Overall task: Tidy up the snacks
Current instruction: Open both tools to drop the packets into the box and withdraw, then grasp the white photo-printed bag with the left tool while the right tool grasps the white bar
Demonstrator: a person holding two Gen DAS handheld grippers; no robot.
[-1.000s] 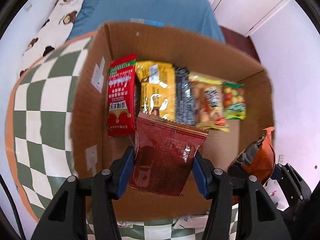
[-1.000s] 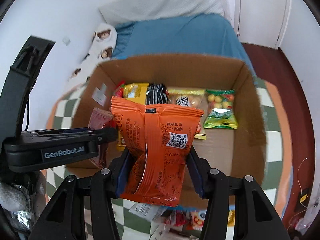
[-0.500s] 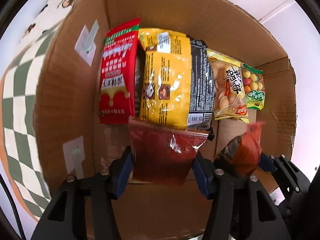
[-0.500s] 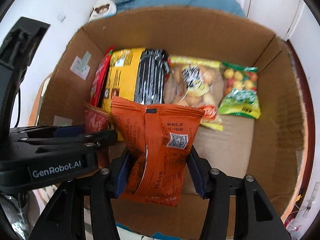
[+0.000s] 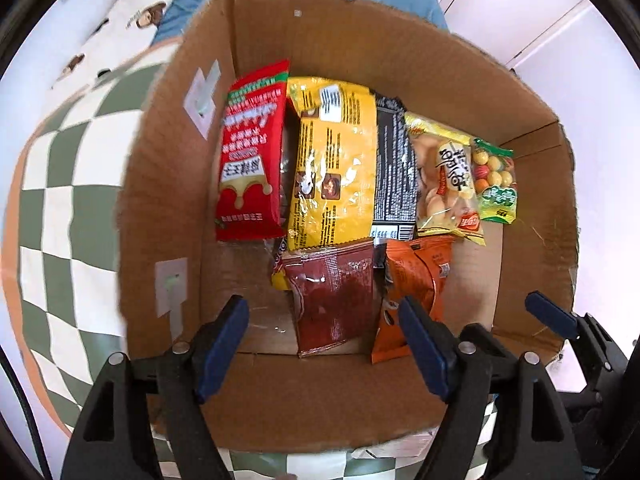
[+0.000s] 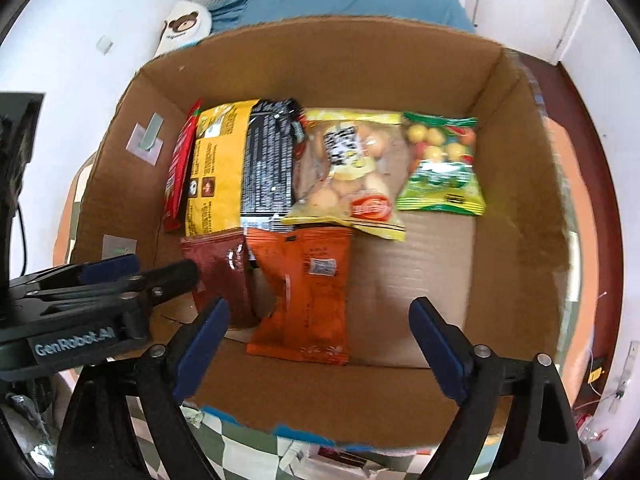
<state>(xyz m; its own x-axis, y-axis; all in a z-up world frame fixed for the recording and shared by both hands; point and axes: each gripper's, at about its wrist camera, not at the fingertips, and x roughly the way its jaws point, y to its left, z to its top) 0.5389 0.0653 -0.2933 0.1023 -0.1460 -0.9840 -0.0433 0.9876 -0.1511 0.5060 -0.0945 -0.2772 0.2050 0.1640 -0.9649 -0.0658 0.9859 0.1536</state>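
Both claws hover over the open brown cardboard box (image 5: 400,392), which sits on a green-and-white checked cloth (image 5: 60,168). The left gripper (image 5: 324,344) has its blue-padded jaws spread wide and holds nothing; the dark red foil snack packet (image 5: 332,300) lies flat on the box floor between and just beyond its fingers. The right gripper (image 6: 320,344) is likewise wide open and empty, with the crinkled orange snack packet (image 6: 308,296) lying on the cardboard just ahead, toward 12 o'clock. In the right wrist view the two packets lie side by side, edges touching, dark red at 9 o'clock of the orange.

Beyond them, toward 12 o'clock, a row fills the far part of the box: a bright red pouch (image 5: 250,160), a yellow bag (image 5: 332,160), a black wrapper with white print (image 5: 394,176), a clear yellow-edged biscuit bag (image 6: 348,176) and a green candy bag (image 6: 444,168) at the 3 o'clock end. The near ends of the yellow bag and black wrapper overlap the tops of the two packets. A blue bedspread (image 6: 340,0) lies behind the box.
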